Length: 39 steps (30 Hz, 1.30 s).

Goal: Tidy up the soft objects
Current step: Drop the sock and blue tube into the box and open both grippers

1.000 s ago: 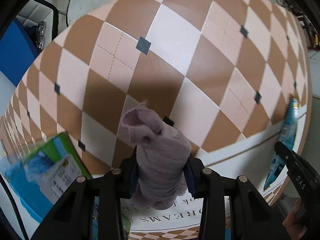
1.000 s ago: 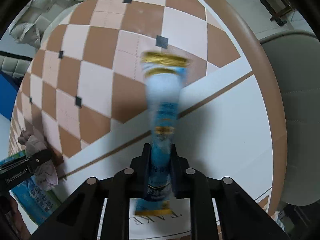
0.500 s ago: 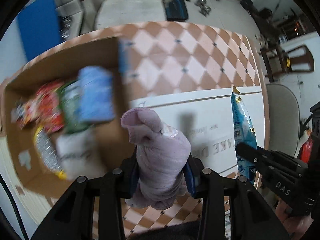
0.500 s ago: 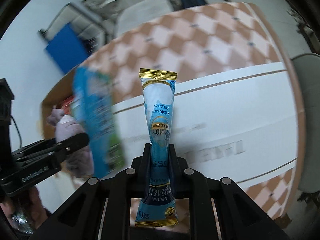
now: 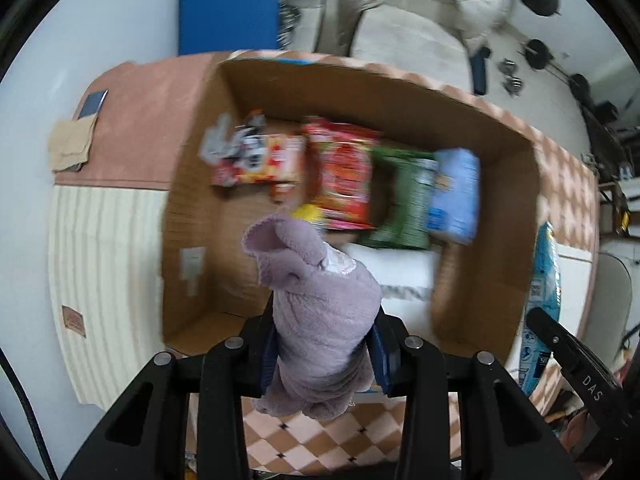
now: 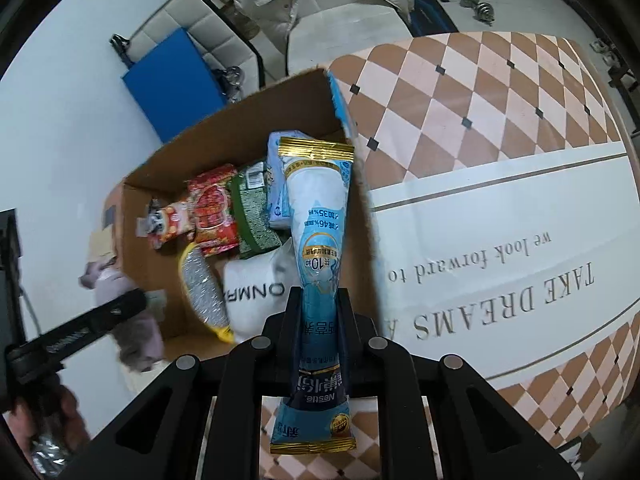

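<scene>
My left gripper [image 5: 325, 354] is shut on a mauve fleece cloth [image 5: 320, 312], held high over the near end of an open cardboard box [image 5: 484, 280]. My right gripper [image 6: 318, 320] is shut on a long blue and white snack pouch [image 6: 318, 216] with gold ends, above the box's right wall [image 6: 370, 216]. Inside the box lie red snack packs [image 6: 210, 208], a green pack [image 6: 254, 212], a light blue pack [image 5: 456, 196], a white pillow-like item [image 6: 256, 300] and a silver pack with yellow ends [image 6: 202, 288]. The left gripper with the mauve cloth [image 6: 120, 292] shows at the left of the right wrist view.
The box stands on a table with a brown, pink and white checked cloth [image 6: 480, 92] with printed words. A cream ribbed cloth [image 5: 104, 264] lies left of the box. Beyond are a blue pad [image 6: 176, 80], a white chair with a padded coat [image 6: 320, 4] and dumbbells on the floor.
Both grippers have risen and swung from over the checked cloth to over the cardboard box, each keeping its load. The box has come fully into both views.
</scene>
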Tool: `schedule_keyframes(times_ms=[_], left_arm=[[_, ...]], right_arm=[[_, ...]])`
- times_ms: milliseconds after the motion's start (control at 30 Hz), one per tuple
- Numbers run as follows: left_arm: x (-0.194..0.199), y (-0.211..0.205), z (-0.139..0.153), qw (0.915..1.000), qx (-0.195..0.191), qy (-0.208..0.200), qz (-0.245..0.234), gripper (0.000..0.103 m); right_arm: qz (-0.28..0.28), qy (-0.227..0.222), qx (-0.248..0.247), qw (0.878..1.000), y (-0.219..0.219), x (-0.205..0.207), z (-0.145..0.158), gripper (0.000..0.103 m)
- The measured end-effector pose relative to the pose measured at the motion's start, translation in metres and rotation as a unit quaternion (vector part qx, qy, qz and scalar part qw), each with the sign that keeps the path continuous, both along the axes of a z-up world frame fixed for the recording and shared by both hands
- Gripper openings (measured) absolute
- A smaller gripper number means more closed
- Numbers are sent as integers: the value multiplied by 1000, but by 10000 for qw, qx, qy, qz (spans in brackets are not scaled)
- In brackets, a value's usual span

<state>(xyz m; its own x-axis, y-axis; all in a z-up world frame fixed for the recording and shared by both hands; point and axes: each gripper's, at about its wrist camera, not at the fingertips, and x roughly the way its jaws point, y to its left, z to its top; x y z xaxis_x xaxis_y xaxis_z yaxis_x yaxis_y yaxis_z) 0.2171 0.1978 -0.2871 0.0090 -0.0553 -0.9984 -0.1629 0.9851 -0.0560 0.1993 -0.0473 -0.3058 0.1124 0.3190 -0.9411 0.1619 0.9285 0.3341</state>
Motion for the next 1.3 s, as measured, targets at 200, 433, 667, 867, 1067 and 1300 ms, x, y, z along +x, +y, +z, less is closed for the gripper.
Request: schedule_keyframes(times_ms=[200, 433, 667, 867, 1067, 1300], left_arm=[[14, 38, -31, 9995, 151, 273, 106, 35], [20, 60, -67, 9970, 278, 718, 91, 38], [14, 61, -73, 9962, -28, 857, 120, 46], [4, 52, -49, 9981, 189, 593, 4, 48], [-21, 26, -15, 9994, 280, 74, -182, 52], [-38, 6, 8, 9984, 350, -413, -190, 83]], right_arm=[[122, 108, -469, 9988, 22, 15, -30, 16], [328, 297, -869, 9952, 35, 20, -48, 17], [494, 353, -902, 9941, 40, 20, -48, 38], [713, 177, -1075, 9915, 47, 16, -29, 41], [1092, 101, -1174, 9870, 58, 3, -15, 51], [1238, -80, -1285, 9839, 64, -14, -8, 61]])
